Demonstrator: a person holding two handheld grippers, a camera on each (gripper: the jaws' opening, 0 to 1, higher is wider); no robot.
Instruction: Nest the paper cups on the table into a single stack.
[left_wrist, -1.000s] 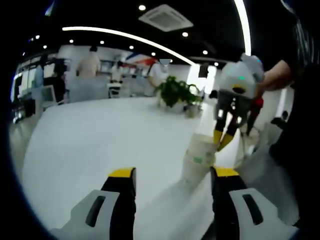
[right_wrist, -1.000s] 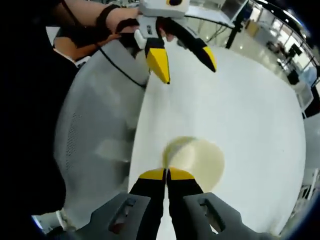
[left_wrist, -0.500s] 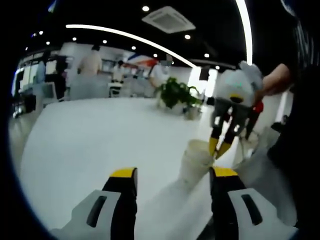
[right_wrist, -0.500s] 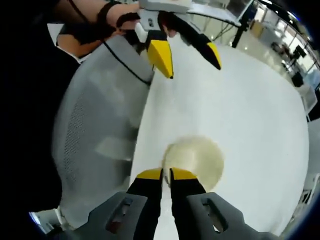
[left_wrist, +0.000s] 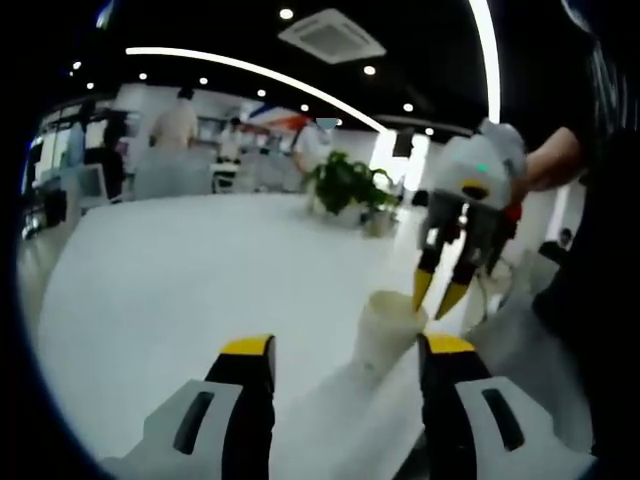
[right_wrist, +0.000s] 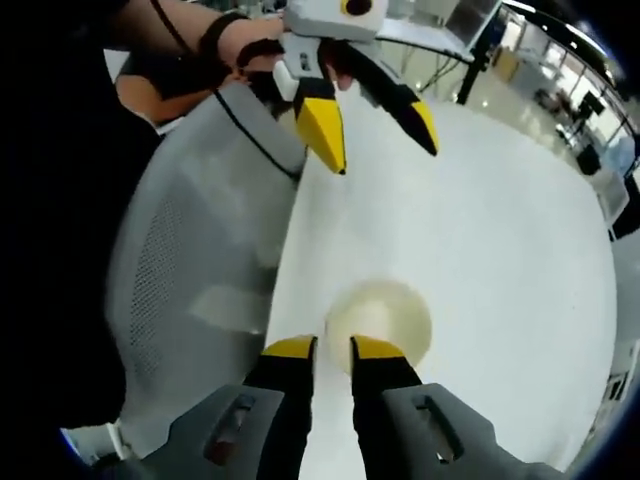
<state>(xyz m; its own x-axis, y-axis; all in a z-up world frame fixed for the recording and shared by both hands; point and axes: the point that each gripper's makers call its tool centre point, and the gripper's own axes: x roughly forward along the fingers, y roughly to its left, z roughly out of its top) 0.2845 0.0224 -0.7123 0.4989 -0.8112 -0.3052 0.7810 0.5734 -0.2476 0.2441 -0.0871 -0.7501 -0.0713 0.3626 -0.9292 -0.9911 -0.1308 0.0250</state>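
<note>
Cup stack (left_wrist: 388, 335) stands upright on the white table (left_wrist: 180, 290) in the left gripper view, just inside the right-hand jaw of the left gripper (left_wrist: 340, 350), whose jaws are spread wide with nothing between them. Above the stack's rim hangs the right gripper (left_wrist: 438, 296), its yellow tips slightly parted and just over the rim, not clearly touching it. Beyond the stack, a potted plant (left_wrist: 345, 185) sits at the table's far edge.

In the right gripper view, the stack (right_wrist: 380, 318) is seen from above as a round open mouth. The right gripper (right_wrist: 328, 348) has its tips narrowly apart at the stack's near rim, gripping nothing. Beyond the stack hangs the left gripper (right_wrist: 380, 130), wide open. A grey mesh chair (right_wrist: 190, 280) stands beside the table.
</note>
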